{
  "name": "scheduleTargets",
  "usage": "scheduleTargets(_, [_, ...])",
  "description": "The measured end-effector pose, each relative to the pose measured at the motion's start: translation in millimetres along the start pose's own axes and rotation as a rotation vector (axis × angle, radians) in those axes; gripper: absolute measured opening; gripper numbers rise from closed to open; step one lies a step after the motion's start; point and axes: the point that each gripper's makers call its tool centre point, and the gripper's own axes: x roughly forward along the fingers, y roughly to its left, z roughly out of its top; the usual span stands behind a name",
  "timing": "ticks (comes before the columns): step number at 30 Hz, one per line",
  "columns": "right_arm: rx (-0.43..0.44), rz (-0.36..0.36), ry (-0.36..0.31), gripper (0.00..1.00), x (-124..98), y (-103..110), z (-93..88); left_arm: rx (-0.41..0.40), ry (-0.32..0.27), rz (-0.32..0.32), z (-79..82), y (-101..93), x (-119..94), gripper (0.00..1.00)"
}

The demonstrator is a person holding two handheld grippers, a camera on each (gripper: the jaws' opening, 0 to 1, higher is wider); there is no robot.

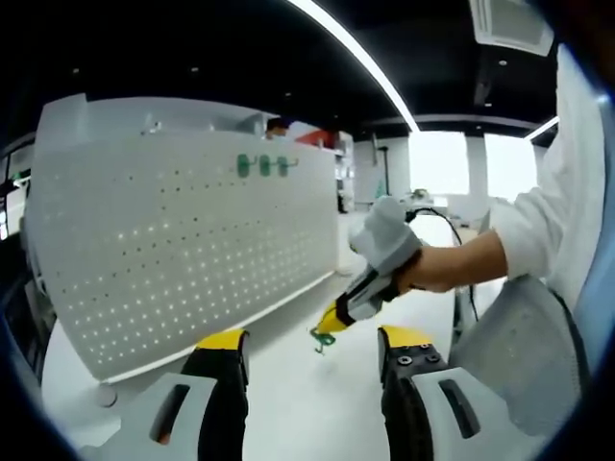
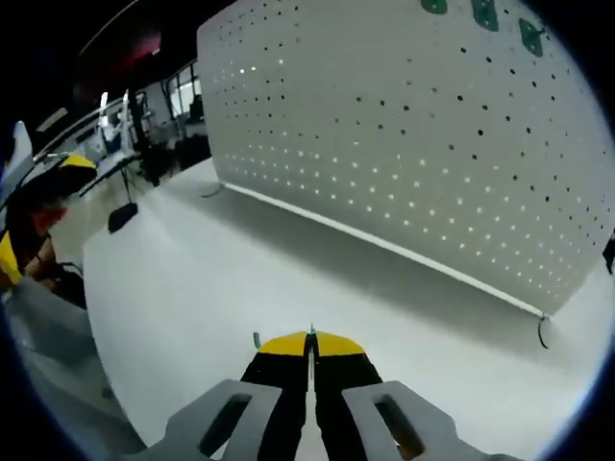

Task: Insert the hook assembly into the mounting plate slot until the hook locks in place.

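In the left gripper view the left gripper (image 1: 312, 348) has its two yellow-tipped jaws spread wide with nothing between them, low over a white table (image 1: 317, 413). Beyond the gap the right gripper (image 1: 332, 325) comes in from the right, held in a person's hand (image 1: 423, 274) with a white sleeve (image 1: 567, 192) behind it, and a small green hook (image 1: 320, 338) hangs at its yellow tip, just above the tabletop. On the left stands a white perforated mounting plate (image 1: 183, 250), upright on the table, with three green hooks (image 1: 262, 165) in a row near its top edge. In the right gripper view the right gripper (image 2: 310, 344) has its jaws pressed together — a thin sliver of the green hook (image 2: 311, 331) sticks up from the seam between the tips. The mounting plate (image 2: 432, 144) rises on the far side of the table (image 2: 211, 288), well apart from the gripper, the green hooks (image 2: 485, 14) at its upper right. A thin dark wire (image 2: 544, 331) curls at the plate's lower right corner
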Motion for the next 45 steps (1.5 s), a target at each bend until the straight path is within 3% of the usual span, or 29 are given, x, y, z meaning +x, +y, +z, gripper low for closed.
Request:
scheduleTargets(11, [-0.01, 0.066, -0.184, 0.0, -21, 34, 56.6, -0.039, -0.019, 0.028, 1.7, 8.3, -3, 0.52])
scheduleTargets(20, [-0.018, 0.127, -0.272, 0.0, -39, 64, 87.6, -0.042, -0.038, 0.056, 5.6, 13.1, -6, 0.49])
scheduleTargets(29, [-0.003, 0.171, -0.321, 0.0, -53, 82, 101.3, -0.045, -0.056, 0.117, 9.2, 25.8, -9, 0.39])
scheduleTargets(45, [0.003, 0.226, -0.386, 0.0, -72, 105, 118.1, -0.097, -0.103, 0.139, 21.3, 28.4, -9, 0.31])
